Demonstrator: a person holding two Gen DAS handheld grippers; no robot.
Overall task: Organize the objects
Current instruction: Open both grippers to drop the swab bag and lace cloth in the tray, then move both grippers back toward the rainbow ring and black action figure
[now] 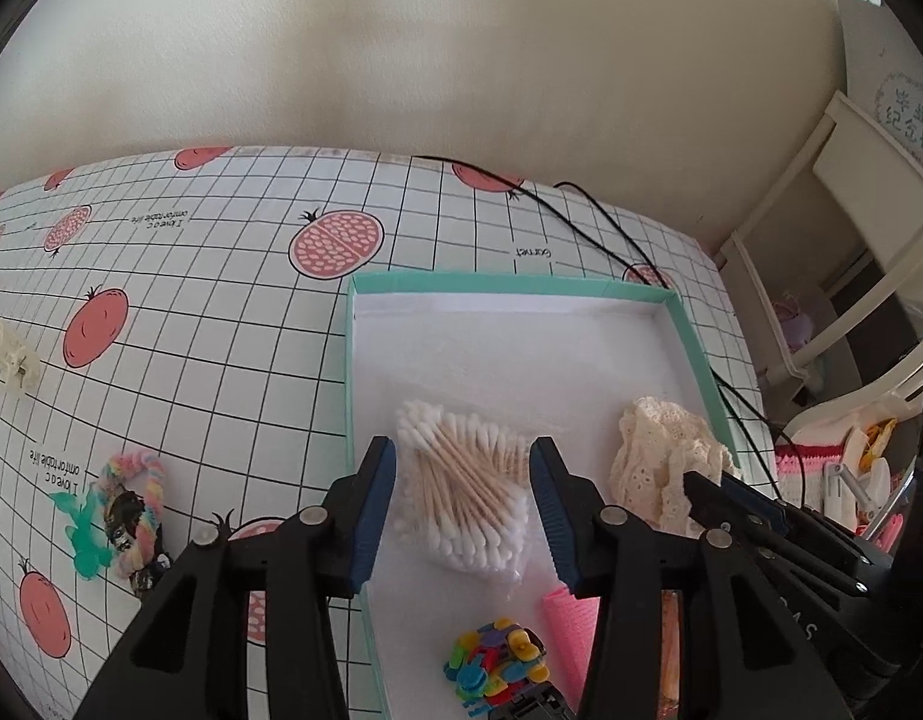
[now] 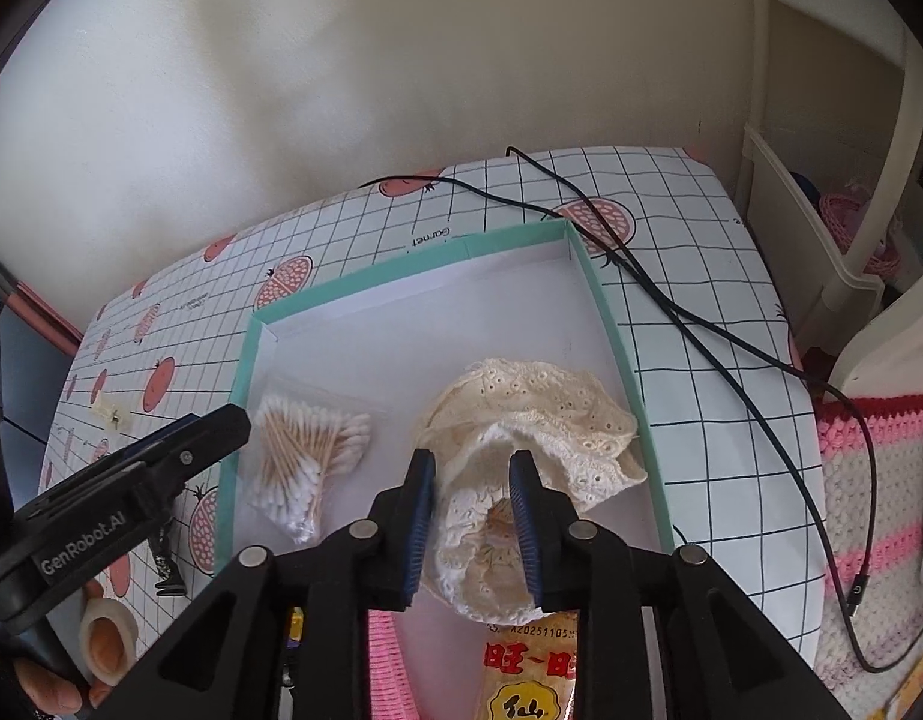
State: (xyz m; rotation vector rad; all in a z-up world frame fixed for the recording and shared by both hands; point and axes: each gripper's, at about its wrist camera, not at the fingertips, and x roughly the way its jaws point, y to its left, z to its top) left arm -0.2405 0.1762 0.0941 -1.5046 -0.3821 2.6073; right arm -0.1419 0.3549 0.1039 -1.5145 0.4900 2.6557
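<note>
— While your left fingers (image 1: 374, 510) stand wide on either side of the swabs (image 1: 461, 480), pressing nothing, where is the next thing to go for?

— Out on the desk (image 1: 221, 300), not in the box (image 1: 509, 285). From those fingers the scrunchie (image 1: 134, 510) lies at nine o'clock, just past the box's near wall, and the cream clip (image 1: 11, 354) farther off at ten.

— Which of your hands is nearer?

— Your left, plainly. Your right fingers (image 2: 419, 522) hang narrowly parted over the lace (image 2: 521, 414) at the box's three o'clock side. The lace is between them, but I judge they aren't gripping it.

— And how does the scrunchie lie?

— Its long axis runs about twelve to six, so I'd say you need to come at it with your fingers spanning nine to three. The swabs lie in the box, sticks running roughly eleven to five.
</note>
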